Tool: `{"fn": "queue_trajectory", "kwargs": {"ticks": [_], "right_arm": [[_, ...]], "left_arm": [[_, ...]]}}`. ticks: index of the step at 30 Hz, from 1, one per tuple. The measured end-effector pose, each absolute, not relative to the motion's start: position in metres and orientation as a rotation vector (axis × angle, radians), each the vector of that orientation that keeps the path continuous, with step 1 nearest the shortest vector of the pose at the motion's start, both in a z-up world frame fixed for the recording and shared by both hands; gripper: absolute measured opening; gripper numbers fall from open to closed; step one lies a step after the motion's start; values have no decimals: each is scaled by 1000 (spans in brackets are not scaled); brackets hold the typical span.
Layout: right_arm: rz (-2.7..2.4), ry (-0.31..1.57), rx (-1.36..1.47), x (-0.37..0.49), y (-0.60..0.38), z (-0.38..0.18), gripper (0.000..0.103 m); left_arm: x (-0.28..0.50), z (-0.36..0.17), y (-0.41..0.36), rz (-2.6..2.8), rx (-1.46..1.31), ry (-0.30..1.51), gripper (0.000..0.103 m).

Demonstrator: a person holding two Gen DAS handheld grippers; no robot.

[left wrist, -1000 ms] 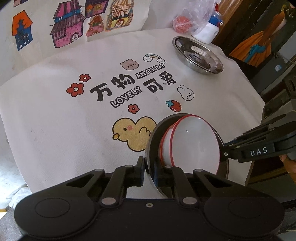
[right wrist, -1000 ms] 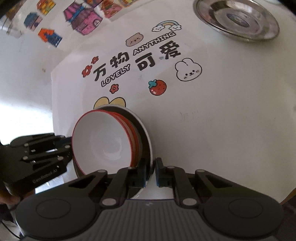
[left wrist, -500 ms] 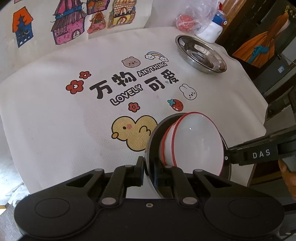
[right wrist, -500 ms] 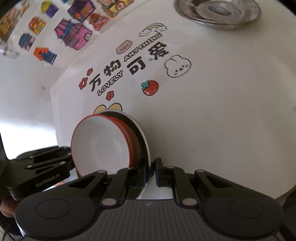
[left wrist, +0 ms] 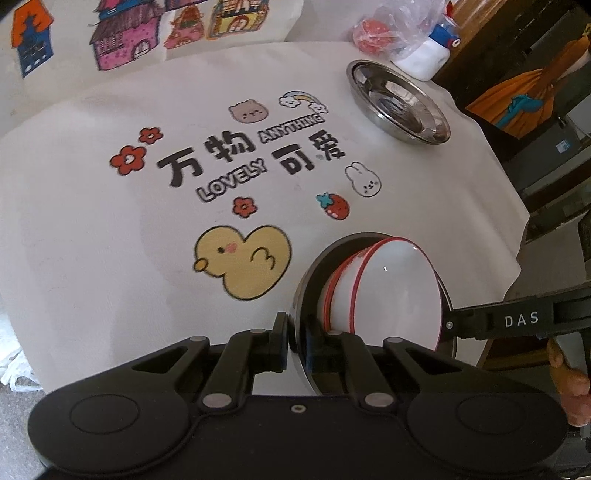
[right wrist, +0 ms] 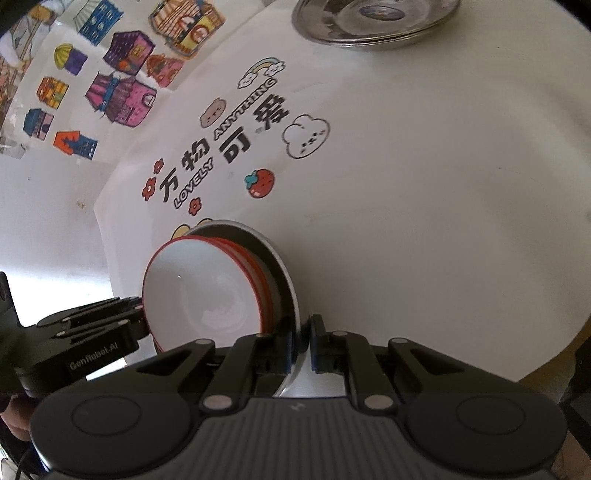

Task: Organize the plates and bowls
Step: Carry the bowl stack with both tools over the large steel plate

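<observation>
A steel plate carries stacked white bowls with red rims. My left gripper is shut on the plate's near rim. My right gripper is shut on the opposite rim; the plate and bowls show there too. Both hold the stack above the near part of the table. A second stack of steel plates sits at the far right of the table, also in the right wrist view.
The round table has a white cloth printed with a duck, flowers and letters. A plastic bag and a white bottle lie behind the steel plates. A wall with house drawings stands at the back. Dark furniture is right of the table.
The held plate with its bowls has moved slightly away from the table and up; the far steel plates look farther off. Both grips are unchanged.
</observation>
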State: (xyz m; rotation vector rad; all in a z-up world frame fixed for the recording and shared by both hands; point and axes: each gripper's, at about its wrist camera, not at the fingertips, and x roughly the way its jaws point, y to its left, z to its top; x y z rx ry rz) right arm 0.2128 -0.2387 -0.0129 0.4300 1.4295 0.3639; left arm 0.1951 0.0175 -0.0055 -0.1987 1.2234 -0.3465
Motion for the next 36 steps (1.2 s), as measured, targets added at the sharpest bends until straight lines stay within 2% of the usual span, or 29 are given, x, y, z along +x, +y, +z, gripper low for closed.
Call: {"fn": "queue_trajectory", "kwargs": {"ticks": [36], "right_arm": [[246,1304,578,294,-342,9,11]], "left_arm": [[298,11,-77,-448,-207,1153,6]]}}
